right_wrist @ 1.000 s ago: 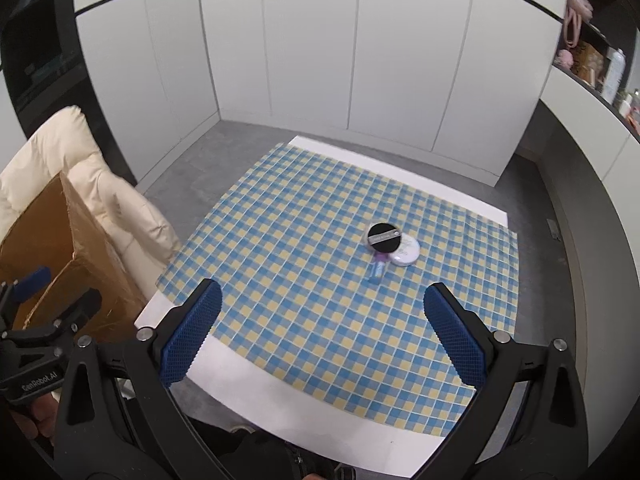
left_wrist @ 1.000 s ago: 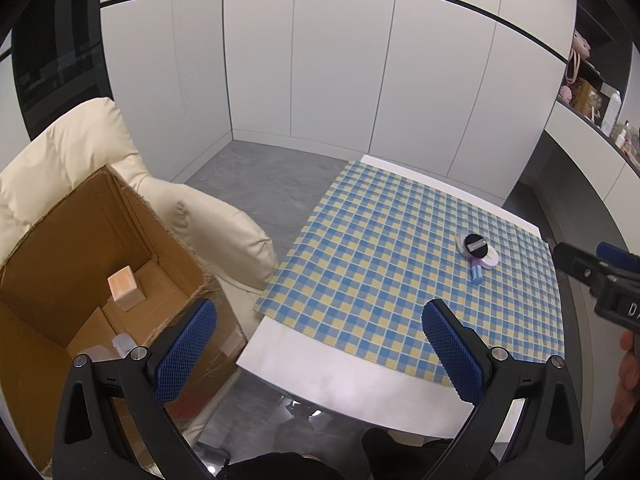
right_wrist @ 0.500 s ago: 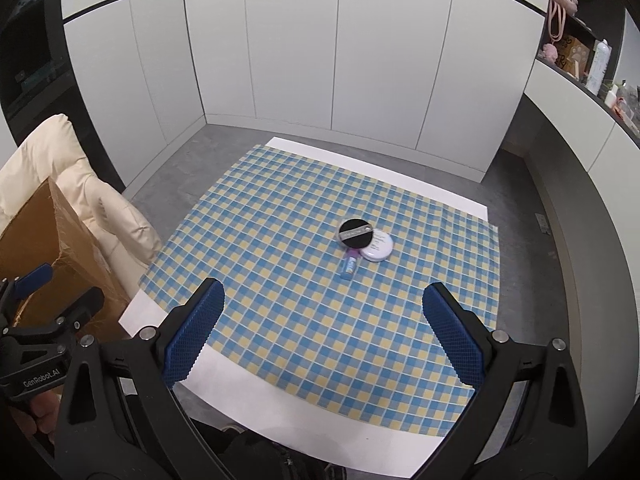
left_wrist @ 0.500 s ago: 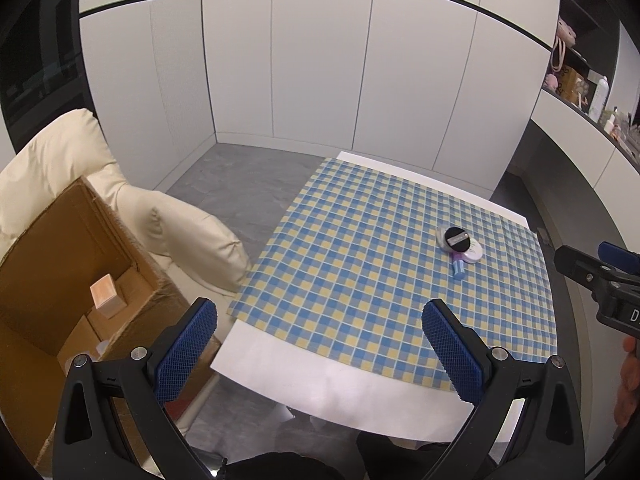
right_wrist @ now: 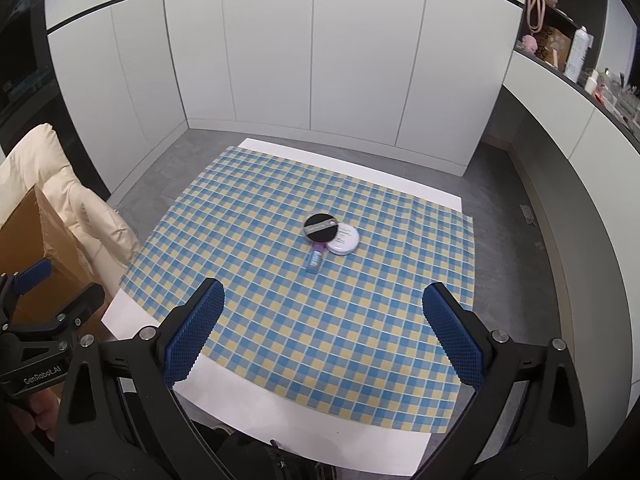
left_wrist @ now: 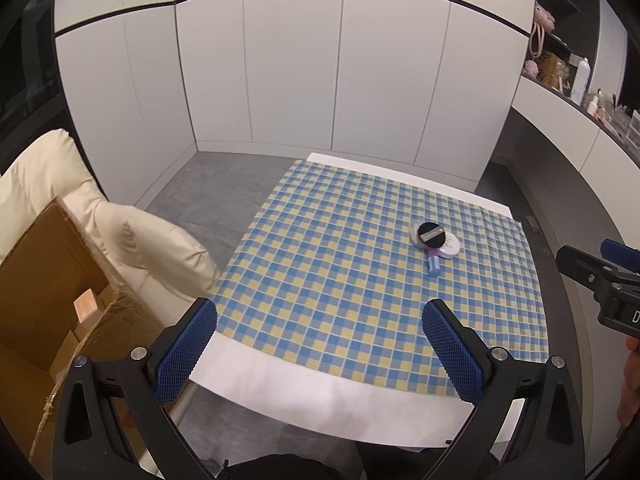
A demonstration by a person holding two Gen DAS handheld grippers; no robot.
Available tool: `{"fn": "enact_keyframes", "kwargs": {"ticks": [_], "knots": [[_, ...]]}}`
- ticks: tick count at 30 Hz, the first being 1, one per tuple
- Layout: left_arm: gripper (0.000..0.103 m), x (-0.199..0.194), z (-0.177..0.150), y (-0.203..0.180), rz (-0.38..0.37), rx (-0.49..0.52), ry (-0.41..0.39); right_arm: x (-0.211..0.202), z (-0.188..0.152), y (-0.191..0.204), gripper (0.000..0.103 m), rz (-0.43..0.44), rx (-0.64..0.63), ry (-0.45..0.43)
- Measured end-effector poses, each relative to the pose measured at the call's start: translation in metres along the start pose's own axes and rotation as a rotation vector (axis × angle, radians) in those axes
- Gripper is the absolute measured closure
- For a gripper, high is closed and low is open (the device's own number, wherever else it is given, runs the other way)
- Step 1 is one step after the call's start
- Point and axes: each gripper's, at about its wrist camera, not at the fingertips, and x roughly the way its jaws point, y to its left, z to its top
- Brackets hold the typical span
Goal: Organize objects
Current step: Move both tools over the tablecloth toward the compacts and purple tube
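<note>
Both the left gripper (left_wrist: 320,344) and right gripper (right_wrist: 324,328) hung wide open and empty above the blue-and-yellow checked desk (right_wrist: 280,320), apparently poised to collect the clustered black round puff (right_wrist: 320,227), white round compact (right_wrist: 342,240) and small blue tube (right_wrist: 313,262) for the open brown cardboard box (left_wrist: 44,280) beside it.

Three small items (right_wrist: 330,238) on checked cloth (right_wrist: 280,300)

You're looking at white cabinet doors (right_wrist: 312,52) filling the back wall, grey floor (right_wrist: 516,200) running around the table – cream armchair (left_wrist: 132,236) sitting at your left, shelf clutter (right_wrist: 576,56) showing upper right, too small to identify.
</note>
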Motion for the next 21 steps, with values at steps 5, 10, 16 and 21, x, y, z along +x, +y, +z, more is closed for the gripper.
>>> {"fn": "enact_keyframes", "kwargs": {"ticks": [5, 10, 16, 21], "knots": [[0.000, 0.003, 0.001, -0.015, -0.016, 0.017, 0.006, -0.003, -0.005, -0.018, 0.001, -0.013, 0.028, 0.003], [0.000, 0.005, 0.003, -0.032, -0.037, 0.045, 0.005, -0.006, -0.011, -0.033, 0.001, -0.031, 0.036, 0.009], [0.000, 0.008, 0.003, -0.055, -0.065, 0.078, 0.009, -0.009, -0.020, -0.053, 0.001, -0.051, 0.051, 0.024], [0.000, 0.011, 0.002, -0.074, -0.091, 0.106, 0.017, -0.012, -0.026, -0.068, 0.001, -0.056, 0.070, 0.033]]}}
